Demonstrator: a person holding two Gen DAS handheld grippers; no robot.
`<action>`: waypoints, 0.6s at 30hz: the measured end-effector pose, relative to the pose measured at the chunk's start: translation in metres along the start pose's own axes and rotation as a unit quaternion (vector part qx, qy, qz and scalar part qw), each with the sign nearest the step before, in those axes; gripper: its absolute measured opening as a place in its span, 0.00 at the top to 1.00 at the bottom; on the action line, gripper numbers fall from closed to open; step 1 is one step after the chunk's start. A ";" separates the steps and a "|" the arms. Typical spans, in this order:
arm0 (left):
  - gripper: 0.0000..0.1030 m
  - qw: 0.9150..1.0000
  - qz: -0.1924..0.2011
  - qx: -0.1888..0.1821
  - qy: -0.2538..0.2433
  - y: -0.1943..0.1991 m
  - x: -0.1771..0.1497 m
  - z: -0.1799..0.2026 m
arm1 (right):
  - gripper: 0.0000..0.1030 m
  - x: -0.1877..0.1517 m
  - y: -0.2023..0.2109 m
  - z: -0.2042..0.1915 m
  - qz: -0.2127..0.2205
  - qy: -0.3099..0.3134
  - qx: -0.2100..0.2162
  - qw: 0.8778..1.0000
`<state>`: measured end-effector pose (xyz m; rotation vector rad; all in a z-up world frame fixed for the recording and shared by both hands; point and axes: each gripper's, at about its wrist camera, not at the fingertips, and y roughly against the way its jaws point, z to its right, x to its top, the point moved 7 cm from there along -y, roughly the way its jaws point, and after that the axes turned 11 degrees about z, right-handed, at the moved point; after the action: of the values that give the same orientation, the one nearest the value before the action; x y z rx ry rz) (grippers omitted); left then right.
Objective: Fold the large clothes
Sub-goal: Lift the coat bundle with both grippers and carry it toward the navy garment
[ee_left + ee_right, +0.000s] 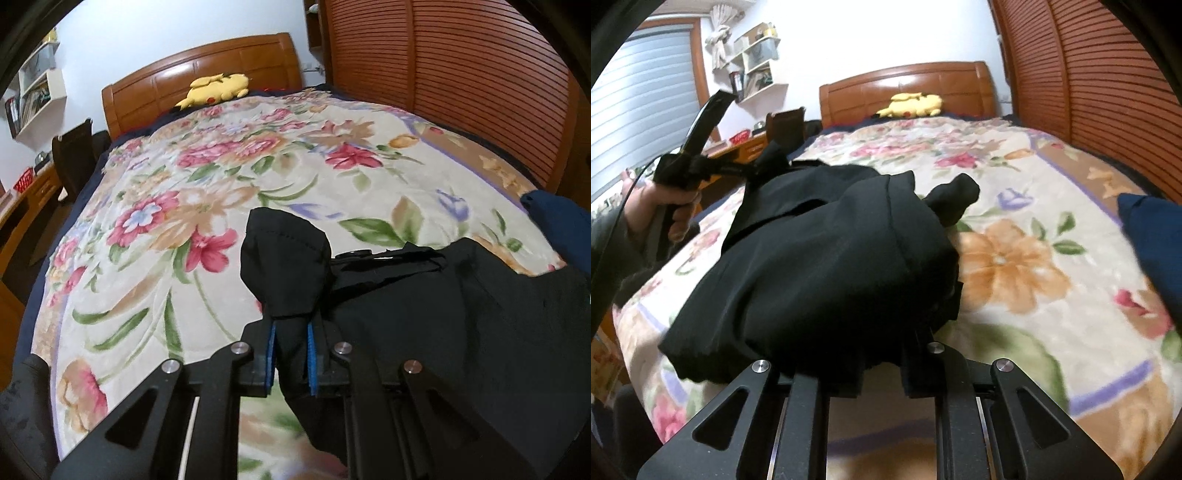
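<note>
Left wrist view: both grippers clamped on one black garment (443, 314).
Left gripper (290, 354) and right gripper (882, 369) pinch separate edges, lifting it off the bed's (332, 192) near edge for spreading.

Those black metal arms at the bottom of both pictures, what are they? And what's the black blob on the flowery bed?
They are two hand-held grabbers, each with a camera looking along its jaws. A person holds one in each hand; the right camera shows the hand gripping the left grabber. The black blob is a large garment lying on the flowered blanket. Both the left grabber and the right grabber are pinching its cloth, with the jaws shut. A yellow plush toy lies by the headboard.
</note>
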<state>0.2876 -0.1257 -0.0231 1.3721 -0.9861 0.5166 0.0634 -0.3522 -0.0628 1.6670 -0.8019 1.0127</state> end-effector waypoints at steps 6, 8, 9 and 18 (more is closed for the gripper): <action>0.91 1.000 0.016 -0.008 -0.018 0.017 0.002 0.026 | 0.89 0.003 0.018 0.016 0.012 -0.001 -0.020 1.000; 0.91 0.999 0.025 -0.011 -0.023 0.024 0.003 0.034 | 0.89 0.001 0.023 0.020 0.014 -0.003 -0.027 1.000; 0.91 0.999 0.028 -0.011 -0.025 0.026 0.003 0.036 | 0.89 0.001 0.025 0.023 0.015 -0.005 -0.031 0.999; 0.91 0.997 0.062 -0.021 -0.039 0.052 0.011 0.064 | 0.90 0.008 0.047 0.028 0.033 0.016 -0.049 0.998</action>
<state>0.2336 -0.1797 0.0095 1.3080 -1.1458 0.5347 0.0329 -0.3934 -0.0407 1.5463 -0.8763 1.0265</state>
